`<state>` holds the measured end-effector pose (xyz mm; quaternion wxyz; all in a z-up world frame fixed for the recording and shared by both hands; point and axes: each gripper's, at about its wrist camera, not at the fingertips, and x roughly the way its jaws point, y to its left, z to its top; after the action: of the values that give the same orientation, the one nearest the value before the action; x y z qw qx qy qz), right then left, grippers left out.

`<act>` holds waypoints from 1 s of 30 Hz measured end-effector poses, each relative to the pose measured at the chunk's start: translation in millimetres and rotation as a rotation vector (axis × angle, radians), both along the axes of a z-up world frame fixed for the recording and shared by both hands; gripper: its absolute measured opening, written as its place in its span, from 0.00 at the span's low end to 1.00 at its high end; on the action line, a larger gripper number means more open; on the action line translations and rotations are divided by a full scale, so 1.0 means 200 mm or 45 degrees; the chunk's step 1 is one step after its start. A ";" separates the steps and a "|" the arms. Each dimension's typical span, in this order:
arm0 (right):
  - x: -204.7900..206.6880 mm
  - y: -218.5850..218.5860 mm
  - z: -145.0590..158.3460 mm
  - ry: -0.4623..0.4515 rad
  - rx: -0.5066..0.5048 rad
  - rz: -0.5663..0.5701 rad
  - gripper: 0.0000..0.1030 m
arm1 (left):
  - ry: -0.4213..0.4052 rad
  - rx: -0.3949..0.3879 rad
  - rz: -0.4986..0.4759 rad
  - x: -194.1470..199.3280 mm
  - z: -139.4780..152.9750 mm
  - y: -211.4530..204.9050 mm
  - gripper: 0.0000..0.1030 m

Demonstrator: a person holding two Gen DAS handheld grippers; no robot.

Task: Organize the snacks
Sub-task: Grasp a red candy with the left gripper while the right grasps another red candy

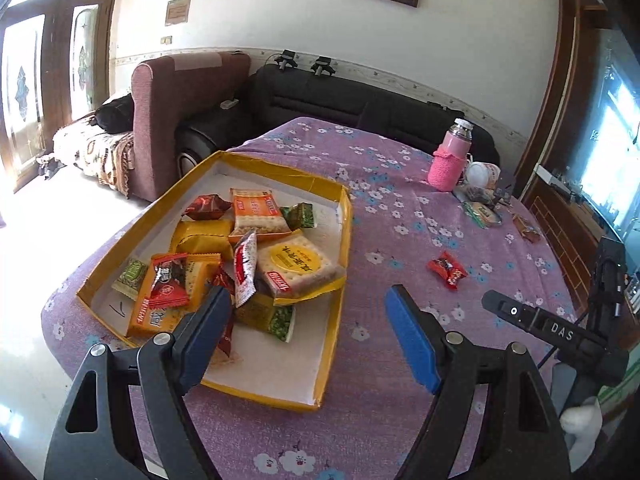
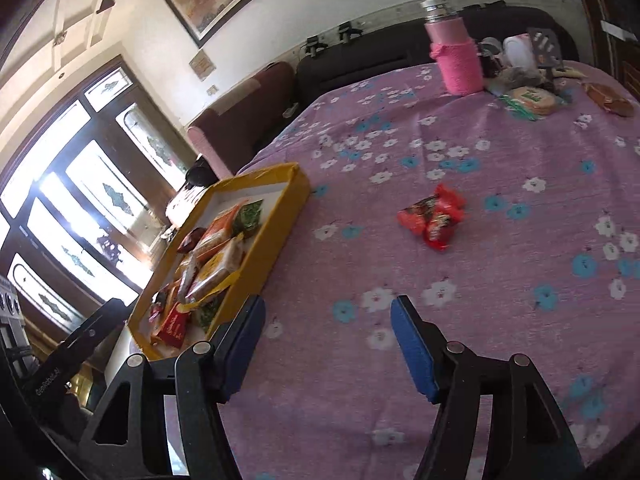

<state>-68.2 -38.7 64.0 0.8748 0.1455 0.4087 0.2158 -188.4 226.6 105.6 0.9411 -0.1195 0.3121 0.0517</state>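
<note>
the yellow tray (image 1: pixel 343 216) already held most snacks; a red candy (image 2: pixel 434 216) lay alone on the cloth, right of the tray. both the left gripper (image 1: pixel 308 312) and right gripper (image 2: pixel 328 324) were spread wide and empty. the candy was best approached squarely and pinched across its middle.

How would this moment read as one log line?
left tool: open, empty | right tool: open, empty | red snack: loose on tablecloth | yellow tray: snacks inside

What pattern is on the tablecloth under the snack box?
Purple tablecloth printed with small white and blue flowers; clearest in the right wrist view.
</note>
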 end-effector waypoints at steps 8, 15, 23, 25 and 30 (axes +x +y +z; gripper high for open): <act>0.21 -0.35 -0.03 0.085 -0.099 -0.188 0.69 | 0.103 -0.122 -0.246 0.11 -0.12 -0.22 0.77; 0.43 -0.10 -0.16 0.127 -0.173 -0.098 0.66 | 0.095 -0.126 -0.255 0.13 -0.11 -0.23 0.77; 0.51 0.04 -0.26 0.117 -0.214 -0.081 0.37 | 0.141 -0.126 -0.248 0.20 -0.16 -0.20 0.77; 0.50 0.06 -0.27 0.089 -0.260 -0.066 0.23 | 0.157 -0.143 -0.257 0.23 -0.17 -0.21 0.77; 0.47 -0.03 -0.22 0.072 -0.254 -0.076 0.20 | 0.159 -0.142 -0.332 0.33 -0.15 -0.28 0.77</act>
<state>25.8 -44.2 19.4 0.8791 0.0757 0.4482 0.1438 -121.5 169.8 76.3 0.9104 -0.1265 0.3853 -0.0812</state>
